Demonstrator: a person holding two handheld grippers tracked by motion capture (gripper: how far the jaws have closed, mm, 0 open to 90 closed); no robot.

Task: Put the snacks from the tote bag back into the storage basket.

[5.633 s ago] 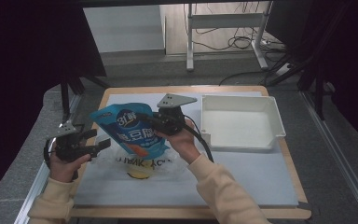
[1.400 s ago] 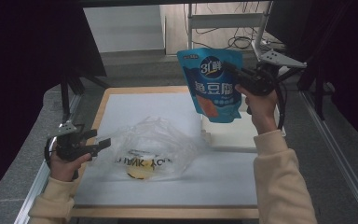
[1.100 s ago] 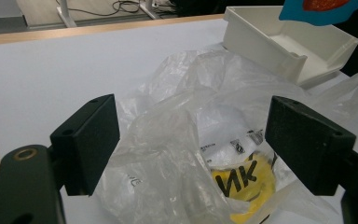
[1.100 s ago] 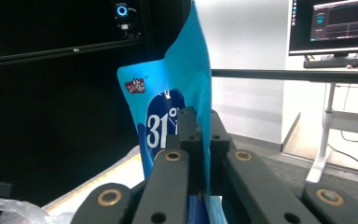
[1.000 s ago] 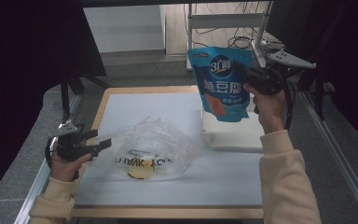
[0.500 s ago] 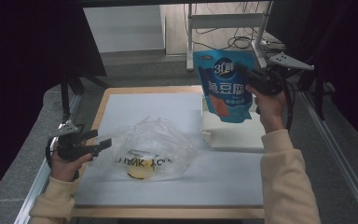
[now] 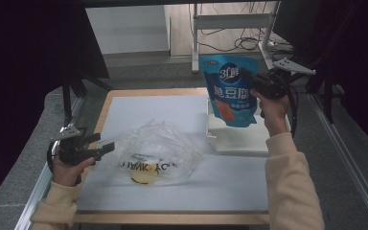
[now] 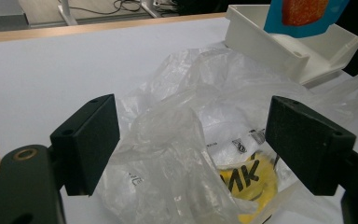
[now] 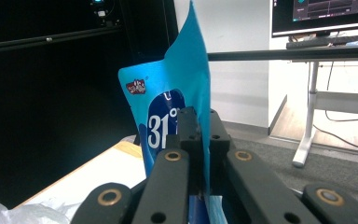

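Pinching glossy blue pouch (image 7: 230, 88), right gripper (image 7: 249, 79) clamped; left gripper (image 8: 191, 140) agape around crinkled clear bag (image 8: 200, 140).

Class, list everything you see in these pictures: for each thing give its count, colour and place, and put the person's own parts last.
Blue pouch: one, blue with an orange patch, held in the air above the tray.
Tray: one, white, right side of the table.
Plastic bag: one, clear and crumpled with dark print, middle of the table.
Yellow item: one, yellow, inside the plastic bag; what it is cannot be told.
Table: one, wooden edge with a white sheet over it.
Monitor: one, dark screen, background of the right gripper view.
Left gripper: one, black, jaws open around the bag's near edge.
Right gripper: one, black, shut on the pouch's edge.
Sleeves: two, cream, bottom of the high view.
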